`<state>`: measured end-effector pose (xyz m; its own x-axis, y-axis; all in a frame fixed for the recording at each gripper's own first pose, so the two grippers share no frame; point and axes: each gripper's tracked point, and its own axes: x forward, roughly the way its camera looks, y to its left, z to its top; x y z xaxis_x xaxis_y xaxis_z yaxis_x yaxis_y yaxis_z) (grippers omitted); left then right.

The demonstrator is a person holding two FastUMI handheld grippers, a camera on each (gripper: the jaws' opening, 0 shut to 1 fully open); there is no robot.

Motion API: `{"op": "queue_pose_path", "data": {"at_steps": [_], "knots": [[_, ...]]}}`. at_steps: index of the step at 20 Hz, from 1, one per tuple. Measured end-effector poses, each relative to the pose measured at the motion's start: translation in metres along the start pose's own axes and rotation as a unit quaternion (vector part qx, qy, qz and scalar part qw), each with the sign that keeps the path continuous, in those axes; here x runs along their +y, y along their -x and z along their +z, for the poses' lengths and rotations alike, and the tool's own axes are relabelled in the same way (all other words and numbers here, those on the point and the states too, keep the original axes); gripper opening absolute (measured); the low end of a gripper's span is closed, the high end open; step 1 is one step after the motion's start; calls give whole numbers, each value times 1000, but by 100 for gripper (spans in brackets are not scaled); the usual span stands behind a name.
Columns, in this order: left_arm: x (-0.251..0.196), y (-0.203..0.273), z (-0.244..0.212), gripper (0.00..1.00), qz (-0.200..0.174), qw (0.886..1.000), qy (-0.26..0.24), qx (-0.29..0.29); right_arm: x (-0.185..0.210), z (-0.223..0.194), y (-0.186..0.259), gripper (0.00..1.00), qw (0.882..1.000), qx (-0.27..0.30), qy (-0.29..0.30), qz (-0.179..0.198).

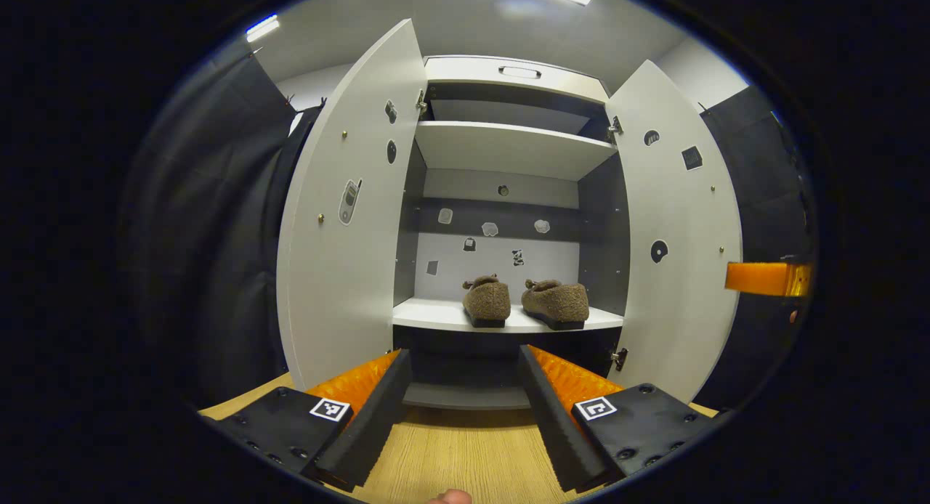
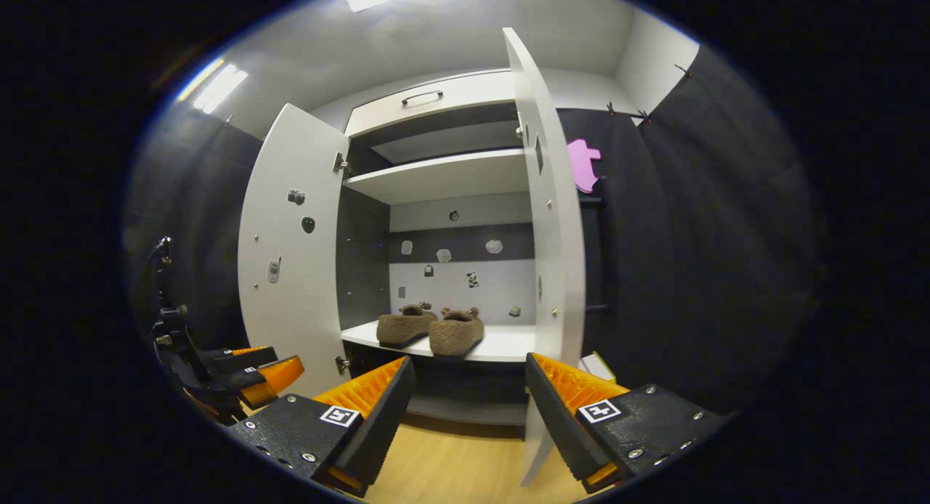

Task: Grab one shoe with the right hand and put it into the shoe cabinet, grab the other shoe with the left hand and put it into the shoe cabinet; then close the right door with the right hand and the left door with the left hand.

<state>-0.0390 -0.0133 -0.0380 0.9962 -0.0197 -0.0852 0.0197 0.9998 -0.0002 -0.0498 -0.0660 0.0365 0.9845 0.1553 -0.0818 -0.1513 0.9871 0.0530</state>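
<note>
Closing doors next: both shoes [image 1: 524, 301] shelved, both tongs wide and empty; right gripper [image 2: 465, 409] swings right door [image 2: 552, 271] first.

I see the lower shelf [image 1: 436, 315] of the shoe cabinet [image 1: 508, 72] carrying both shoes directly on its white surface. In the left gripper view the left shoe [image 1: 487, 301] sits at about 9 o'clock from the right shoe [image 1: 556, 303], just beside it with a narrow gap, both near the shelf's front edge. In the right gripper view I see the same shelf [image 2: 508, 344] with the pair close together, one shoe [image 2: 456, 333] overlapping the other [image 2: 403, 326] from this angle. The upper shelf [image 1: 508, 148], at 12 o'clock above them, is white too. A wooden floor [image 1: 465, 453] lies below the cabinet.
</note>
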Motion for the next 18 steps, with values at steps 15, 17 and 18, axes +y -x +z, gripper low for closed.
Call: {"op": "queue_pose_path", "data": {"at_steps": [15,17,18], "knots": [[29,-1,-11,97,28,999,-12,12,-179,116,-17,93,982,-78,-14,-173],[32,-1,-13,97,32,999,-6,16,-181,113,-32,98,983,-71,-2,-172],[35,-1,-14,97,36,999,-5,18,-179,112,-37,98,983,-70,5,-170]]}}
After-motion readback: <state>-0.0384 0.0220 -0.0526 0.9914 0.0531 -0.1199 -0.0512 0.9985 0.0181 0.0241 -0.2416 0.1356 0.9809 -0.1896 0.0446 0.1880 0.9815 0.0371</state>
